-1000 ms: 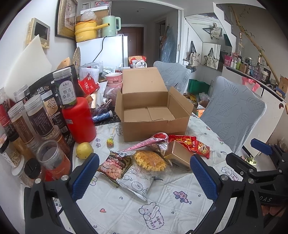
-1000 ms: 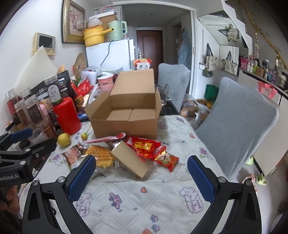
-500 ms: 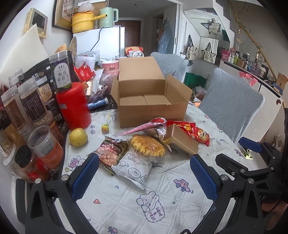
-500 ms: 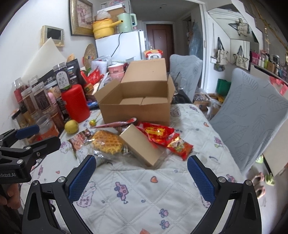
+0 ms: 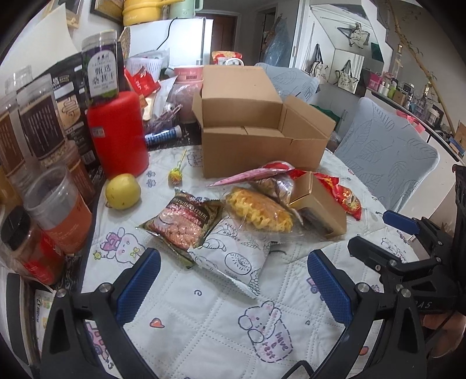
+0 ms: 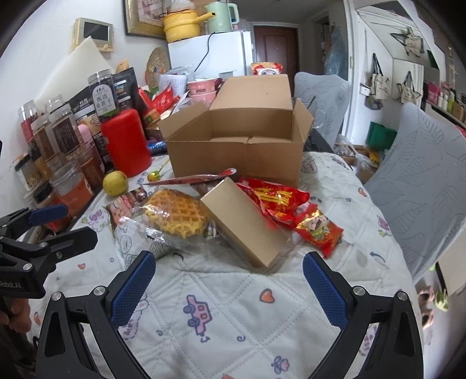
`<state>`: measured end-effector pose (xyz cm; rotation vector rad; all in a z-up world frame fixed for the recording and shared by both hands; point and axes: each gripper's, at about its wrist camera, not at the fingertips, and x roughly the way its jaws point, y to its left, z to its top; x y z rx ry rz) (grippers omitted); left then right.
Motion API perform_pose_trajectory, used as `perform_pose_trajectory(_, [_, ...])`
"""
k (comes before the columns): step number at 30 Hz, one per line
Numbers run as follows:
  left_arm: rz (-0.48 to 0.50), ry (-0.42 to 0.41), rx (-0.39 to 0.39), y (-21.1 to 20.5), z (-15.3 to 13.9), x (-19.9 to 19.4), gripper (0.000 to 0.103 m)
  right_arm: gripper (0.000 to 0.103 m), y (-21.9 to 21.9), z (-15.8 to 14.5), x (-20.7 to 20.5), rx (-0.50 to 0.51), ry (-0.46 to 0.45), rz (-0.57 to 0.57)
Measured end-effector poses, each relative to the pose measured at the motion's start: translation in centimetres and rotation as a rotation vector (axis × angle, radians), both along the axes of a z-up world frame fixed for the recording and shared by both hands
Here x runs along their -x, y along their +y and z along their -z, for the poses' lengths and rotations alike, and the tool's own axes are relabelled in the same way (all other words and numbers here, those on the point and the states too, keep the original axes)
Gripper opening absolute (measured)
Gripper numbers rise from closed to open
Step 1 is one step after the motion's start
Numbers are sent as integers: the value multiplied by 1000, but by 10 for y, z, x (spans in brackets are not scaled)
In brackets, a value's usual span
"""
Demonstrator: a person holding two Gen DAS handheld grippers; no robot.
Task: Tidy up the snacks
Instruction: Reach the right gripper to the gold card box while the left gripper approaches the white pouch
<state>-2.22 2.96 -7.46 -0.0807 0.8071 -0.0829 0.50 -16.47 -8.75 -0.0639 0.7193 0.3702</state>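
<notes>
Where snacks (image 6: 233,212) crowd: jars (image 5: 43,140), lemon (image 5: 122,191) alongside.

Home dining corner: white fridge (image 6: 217,55) with yellow pot (image 6: 180,24) and kettle (image 6: 220,16) on top, covered chairs (image 6: 419,175), tote bags (image 6: 407,87) on wall, quilted tabletop (image 6: 233,306) crowded with jars (image 6: 65,131).

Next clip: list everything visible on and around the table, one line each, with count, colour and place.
cardboard box: 1, brown, open, table centre-back
small box: 1, tan, front of pile
waffle packet: 1, yellow, beside small box
red packets: several, right of small box
cereal packet: 1, dark, left of waffle
white packet: 1, nearest
lemon: 1, yellow, left
lollipop: 1
red canister: 1
jars: several, left edge
chairs: 2, grey
left hand-held gripper: open
right hand-held gripper: open
</notes>
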Motion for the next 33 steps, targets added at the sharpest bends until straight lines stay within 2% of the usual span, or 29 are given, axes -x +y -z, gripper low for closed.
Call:
perform_pose_trajectory(5, [13, 34, 3, 2, 16, -11, 103, 101, 5, 9, -18, 24, 9, -13])
perform_pose_trajectory(8, [19, 68, 37, 2, 23, -20, 103, 97, 5, 12, -32, 28, 12, -30])
perform_pose_trajectory(10, [13, 79, 66, 3, 27, -25, 103, 86, 4, 15, -43, 34, 28, -38])
perform_pose_trajectory(12, [11, 84, 75, 2, 30, -29, 103, 84, 1, 18, -53, 32, 37, -48])
perform_pose_trajectory(15, [14, 94, 60, 0, 34, -35, 103, 82, -2, 25, -67, 14, 71, -92])
perform_pose_trajectory(18, [19, 101, 46, -1, 37, -40, 103, 74, -4, 31, -79, 6, 111, -138])
perform_pose_trajectory(24, [46, 118, 48, -7, 43, -52, 103, 75, -4, 41, -93, 4, 155, -222])
perform_pose_trajectory(26, [65, 128, 42, -11, 47, -56, 103, 71, -3, 39, -90, 21, 141, -230])
perform_pose_trajectory(28, [79, 140, 31, -14, 50, -60, 103, 62, -2, 37, -88, 20, 131, -244])
perform_pose_trajectory(33, [108, 141, -20, -16, 56, -65, 103, 54, -4, 28, -80, 15, 133, -252])
